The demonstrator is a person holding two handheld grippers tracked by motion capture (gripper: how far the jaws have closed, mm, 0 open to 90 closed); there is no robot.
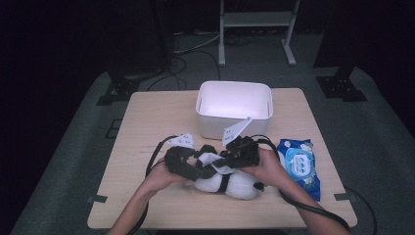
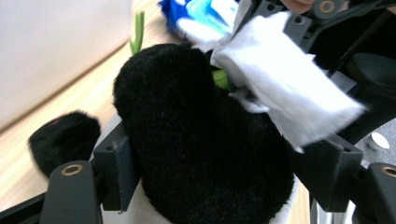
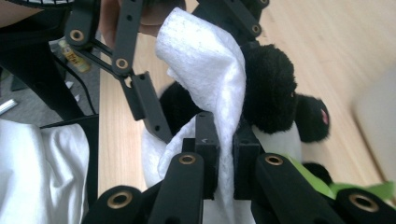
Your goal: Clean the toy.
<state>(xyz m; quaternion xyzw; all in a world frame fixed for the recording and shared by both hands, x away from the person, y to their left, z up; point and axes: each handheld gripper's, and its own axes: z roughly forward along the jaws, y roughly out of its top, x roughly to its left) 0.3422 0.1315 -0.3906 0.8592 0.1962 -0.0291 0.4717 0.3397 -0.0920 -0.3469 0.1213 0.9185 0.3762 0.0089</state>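
Plush panda [image 1: 230, 183] lying crosswise, left gripper [image 1: 188, 164] clamping it, right gripper [image 1: 235, 155] pinching wipe [image 3: 210, 79]

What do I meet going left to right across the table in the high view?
Left claw → plush toy → right claw → blue wipes pack. The white bin sits behind them.

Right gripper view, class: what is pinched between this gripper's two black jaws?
A white wipe is clamped between the right gripper's closed jaws, its loose end draped against the black-and-white plush toy, as the right gripper view shows.
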